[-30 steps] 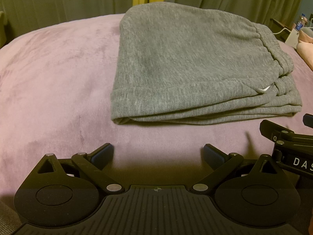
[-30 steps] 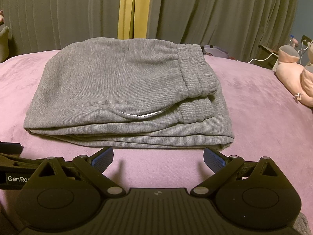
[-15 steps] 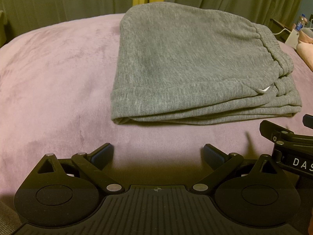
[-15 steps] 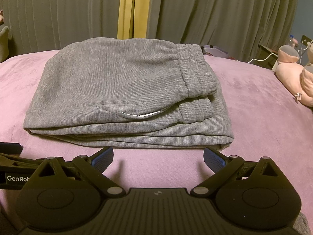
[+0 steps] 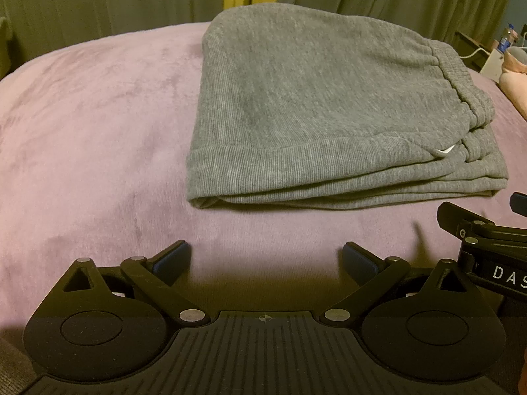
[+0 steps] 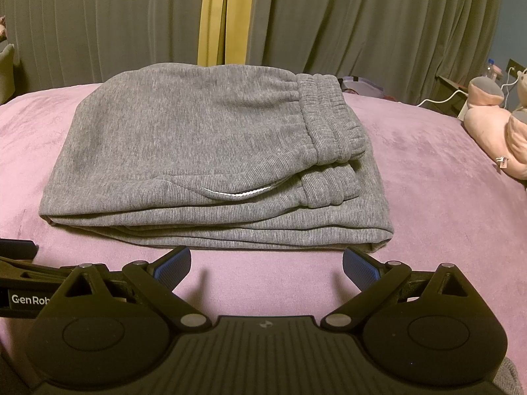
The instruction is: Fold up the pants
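Observation:
Grey ribbed pants [image 5: 322, 112] lie folded in a compact stack on a pink-purple bed cover [image 5: 85, 131], waistband to the right. They also show in the right wrist view [image 6: 204, 161], with a white pocket edge on the near side. My left gripper [image 5: 266, 260] is open and empty, a little short of the stack's near left corner. My right gripper [image 6: 266, 268] is open and empty, just short of the stack's near edge. Part of the right gripper's body [image 5: 487, 240] shows at the right of the left wrist view.
Grey curtains [image 6: 362, 23] with a yellow strip [image 6: 222, 16] hang behind the bed. A pink plush toy [image 6: 494, 131] lies at the right edge of the bed. A bottle [image 6: 490, 69] and cables stand on a side table at the far right.

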The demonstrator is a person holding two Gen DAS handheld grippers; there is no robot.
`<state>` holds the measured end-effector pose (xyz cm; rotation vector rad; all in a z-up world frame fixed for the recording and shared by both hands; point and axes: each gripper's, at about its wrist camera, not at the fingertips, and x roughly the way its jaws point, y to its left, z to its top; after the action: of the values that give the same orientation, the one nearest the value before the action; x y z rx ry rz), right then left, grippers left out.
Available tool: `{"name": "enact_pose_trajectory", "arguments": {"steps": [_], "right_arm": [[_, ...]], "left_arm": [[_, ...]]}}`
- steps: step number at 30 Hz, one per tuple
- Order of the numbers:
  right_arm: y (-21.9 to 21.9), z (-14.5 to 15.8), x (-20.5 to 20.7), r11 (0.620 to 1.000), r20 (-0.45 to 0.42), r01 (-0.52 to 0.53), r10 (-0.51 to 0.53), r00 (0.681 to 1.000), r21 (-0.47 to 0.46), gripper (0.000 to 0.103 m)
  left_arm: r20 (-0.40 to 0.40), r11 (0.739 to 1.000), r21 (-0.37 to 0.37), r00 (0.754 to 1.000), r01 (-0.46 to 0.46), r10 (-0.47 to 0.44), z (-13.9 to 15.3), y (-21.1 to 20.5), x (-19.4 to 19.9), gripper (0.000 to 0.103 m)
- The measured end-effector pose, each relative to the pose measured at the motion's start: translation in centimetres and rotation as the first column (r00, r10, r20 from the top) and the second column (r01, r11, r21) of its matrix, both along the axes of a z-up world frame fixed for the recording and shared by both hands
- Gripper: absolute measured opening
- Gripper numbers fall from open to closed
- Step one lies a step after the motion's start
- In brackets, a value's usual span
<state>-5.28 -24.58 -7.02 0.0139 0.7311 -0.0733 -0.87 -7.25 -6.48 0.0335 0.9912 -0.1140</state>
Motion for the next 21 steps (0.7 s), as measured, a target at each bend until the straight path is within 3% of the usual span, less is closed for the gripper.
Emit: {"name": "enact_pose_trajectory", "arguments": {"steps": [21], "right_arm": [[-0.01, -0.13, -0.04, 1.000, -0.001, 0.001, -0.001, 1.000, 0.001, 0.099]], "left_arm": [[-0.003, 1.000, 0.002, 1.000, 0.001, -0.001, -0.10, 0.01, 0.17, 0.102]]}}
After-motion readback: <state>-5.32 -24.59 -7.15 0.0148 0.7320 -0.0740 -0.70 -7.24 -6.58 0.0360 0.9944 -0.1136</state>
